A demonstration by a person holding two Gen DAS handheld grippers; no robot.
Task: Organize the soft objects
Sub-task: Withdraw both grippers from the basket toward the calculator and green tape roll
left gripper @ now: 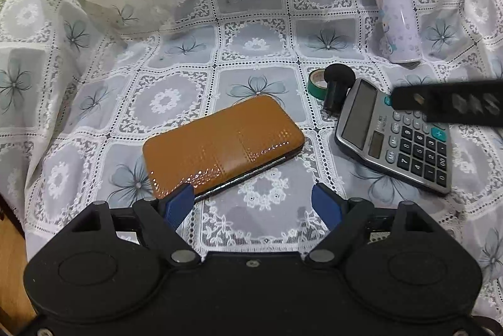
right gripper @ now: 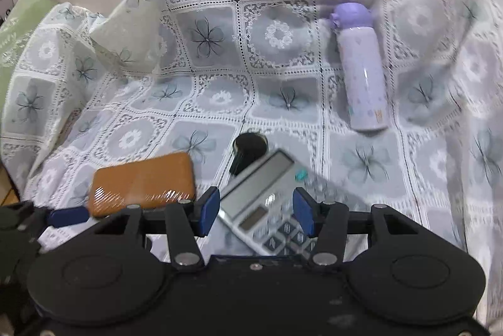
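Note:
A white lace cloth with grey flower squares (left gripper: 251, 5) (right gripper: 220, 68) covers the surface, and its far left corner is folded over onto itself. On it lies a glossy brown wallet (left gripper: 220, 144) (right gripper: 141, 178). My left gripper (left gripper: 252, 202) is open, with its left fingertip beside the wallet's near corner and nothing between the pads. My right gripper (right gripper: 256, 210) hovers over a grey calculator (left gripper: 393, 141) (right gripper: 261, 204) that lies flat on the cloth. Its jaws stand apart and the pads do not press on the calculator.
A purple bottle (left gripper: 396, 12) (right gripper: 361, 65) lies on its side at the far right. A green tape roll (left gripper: 317, 81) and a black knobbed object (left gripper: 338, 84) (right gripper: 248, 150) sit just beyond the calculator. A green cushion (right gripper: 19, 30) is at the far left.

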